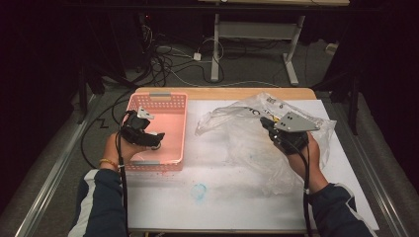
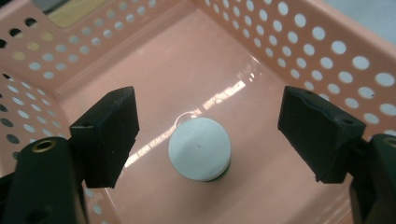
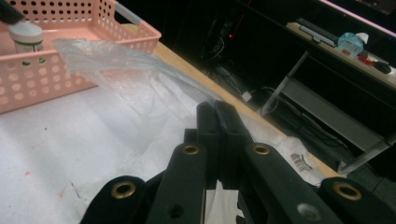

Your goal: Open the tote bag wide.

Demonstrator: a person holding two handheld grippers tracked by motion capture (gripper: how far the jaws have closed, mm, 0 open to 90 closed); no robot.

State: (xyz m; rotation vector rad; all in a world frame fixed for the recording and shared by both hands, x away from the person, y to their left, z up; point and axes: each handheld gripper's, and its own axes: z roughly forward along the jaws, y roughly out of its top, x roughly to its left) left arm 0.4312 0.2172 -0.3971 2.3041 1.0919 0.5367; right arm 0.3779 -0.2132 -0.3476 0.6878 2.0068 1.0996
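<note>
A small bottle with a white cap and green label (image 2: 200, 148) stands upright on the floor of a pink perforated basket (image 2: 327, 51). My left gripper (image 2: 208, 116) hangs over it, open, with its pads wide of the cap on both sides and not touching it. From above, the left gripper (image 1: 154, 140) is over the near half of the basket (image 1: 180, 123). My right gripper (image 1: 266, 122) is shut on an edge of a clear plastic bag (image 1: 237, 118) and holds it raised off the table. The pinched film (image 3: 140, 79) stretches from the right gripper (image 3: 216, 109) towards the basket (image 3: 70, 74) and bottle (image 3: 26, 37).
A white sheet (image 1: 222, 197) with a blue smudge (image 1: 198, 191) covers the table. The bag's loose part (image 1: 276, 168) lies crumpled at the right. Beyond the wooden far edge (image 1: 227, 92) are floor cables (image 1: 173, 59) and a desk frame (image 1: 215, 49).
</note>
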